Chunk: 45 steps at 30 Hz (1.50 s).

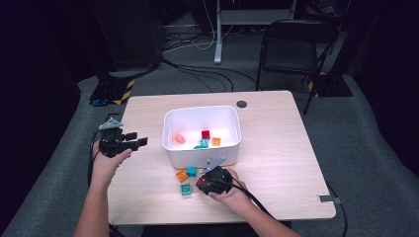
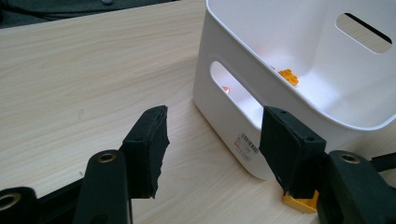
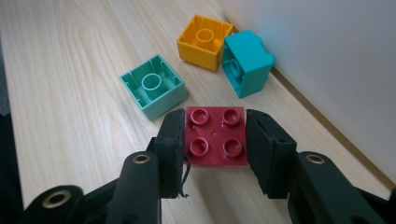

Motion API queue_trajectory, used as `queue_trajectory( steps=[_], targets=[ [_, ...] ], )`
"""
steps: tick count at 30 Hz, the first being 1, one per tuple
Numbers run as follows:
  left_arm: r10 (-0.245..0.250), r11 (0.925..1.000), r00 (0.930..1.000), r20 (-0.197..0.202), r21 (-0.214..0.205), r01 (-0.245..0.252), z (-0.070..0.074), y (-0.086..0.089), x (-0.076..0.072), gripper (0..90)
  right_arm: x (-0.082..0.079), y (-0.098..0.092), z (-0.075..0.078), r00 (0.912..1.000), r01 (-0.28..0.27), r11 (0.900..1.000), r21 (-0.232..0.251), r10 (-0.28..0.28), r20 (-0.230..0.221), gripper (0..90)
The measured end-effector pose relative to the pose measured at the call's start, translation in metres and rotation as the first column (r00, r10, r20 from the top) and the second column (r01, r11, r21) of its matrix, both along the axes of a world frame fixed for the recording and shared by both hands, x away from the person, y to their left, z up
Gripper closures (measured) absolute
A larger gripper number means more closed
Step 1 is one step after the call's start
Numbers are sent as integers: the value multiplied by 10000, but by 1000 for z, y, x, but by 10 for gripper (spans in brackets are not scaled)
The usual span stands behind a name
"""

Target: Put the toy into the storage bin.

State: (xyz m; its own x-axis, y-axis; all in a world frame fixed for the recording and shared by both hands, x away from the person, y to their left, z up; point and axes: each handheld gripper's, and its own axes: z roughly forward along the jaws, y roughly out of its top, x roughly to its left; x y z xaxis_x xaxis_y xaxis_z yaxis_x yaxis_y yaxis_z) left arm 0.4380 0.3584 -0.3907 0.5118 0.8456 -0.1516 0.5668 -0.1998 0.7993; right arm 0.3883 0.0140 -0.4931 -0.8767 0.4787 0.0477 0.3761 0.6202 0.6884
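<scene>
On the wooden table (image 3: 70,70), square red brick (image 3: 216,136) studs-up, seemingly level, between right tool (image 3: 215,144) pads.

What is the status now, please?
Right gripper shut on red brick. Left gripper open, idle beside white bin. Three loose bricks nearby, not blocking.

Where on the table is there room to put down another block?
Bare wood lies right of the white bin, out to the table edge, and between the bin and the left gripper. It is crowded in front of the bin: the orange block, two teal blocks, and the right gripper with its red block.
</scene>
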Motion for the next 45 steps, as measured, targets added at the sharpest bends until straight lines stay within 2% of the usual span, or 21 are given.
queue_trajectory(
  steps=[9, 18, 28, 35, 38, 45],
  targets=[
    [28, 10000, 10000, -25, -5, -28, 0, 0, 0, 415, -1, -8, 24, 10000, -56, 9999, 101, 55, 6, 584],
    [32, 10000, 10000, -20, -6, -32, 0, 0, 0, 415, -1, -16, 56, 9995, -316, 9992, 236, 318, -57, 584],
    [18, 10000, 10000, -28, -9, -18, 0, 0, 0, 415, 4, -28, 94, 9998, -170, 9974, 701, 173, -46, 584],
    [10, 10000, 10000, -33, 6, -10, -1, 0, 0, 415, 4, -32, 122, 9995, -232, 9966, 793, 213, 249, 584],
    [33, 10000, 10000, -41, -13, -33, 0, 0, 0, 415, 8, -33, 132, 9992, -151, 9974, 711, 125, 378, 584],
    [46, 10000, 10000, -36, -29, -46, -1, 1, 0, 415, 24, -36, 143, 9993, 155, 9977, 658, -178, 336, 584]
  ],
)
